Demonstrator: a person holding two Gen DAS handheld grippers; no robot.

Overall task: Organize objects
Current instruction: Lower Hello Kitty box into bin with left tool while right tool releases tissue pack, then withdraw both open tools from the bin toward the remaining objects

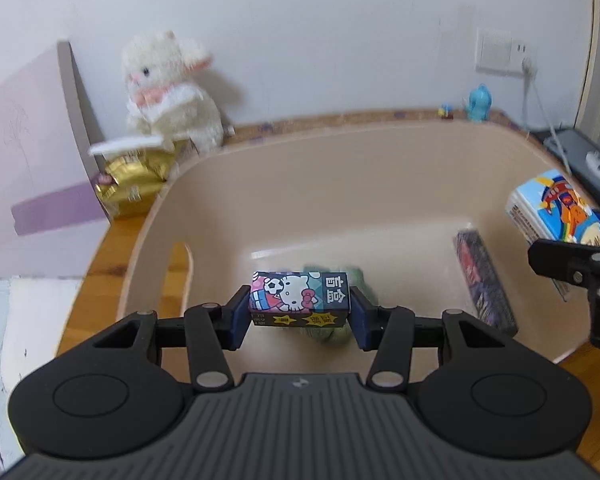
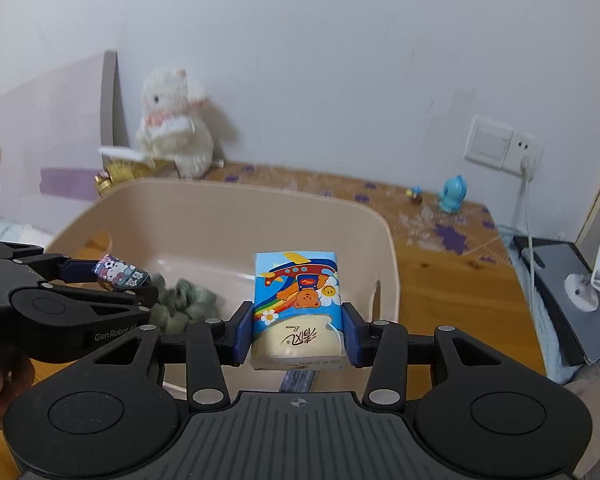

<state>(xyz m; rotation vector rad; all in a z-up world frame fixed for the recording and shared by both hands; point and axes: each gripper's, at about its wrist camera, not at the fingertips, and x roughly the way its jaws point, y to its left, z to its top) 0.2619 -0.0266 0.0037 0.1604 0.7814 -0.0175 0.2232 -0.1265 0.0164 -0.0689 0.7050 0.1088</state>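
My left gripper (image 1: 299, 309) is shut on a small Hello Kitty box (image 1: 298, 298) and holds it over the inside of a beige plastic tub (image 1: 340, 148). The box also shows in the right wrist view (image 2: 120, 274). My right gripper (image 2: 298, 332) is shut on a tissue pack with a cartoon bear (image 2: 298, 304), held above the tub's (image 2: 236, 200) right part; the pack shows at the right in the left wrist view (image 1: 560, 212). In the tub lie a green crumpled thing (image 2: 188, 304) and a dark flat packet (image 1: 484, 280).
A white plush rabbit (image 1: 172, 88) sits against the wall behind the tub, with a gold foil bag (image 1: 132, 184) beside it. A blue toy figure (image 2: 454, 194) stands on the wooden table (image 2: 440, 272) at the back right. A wall socket with a cable (image 2: 528, 164) is at the right.
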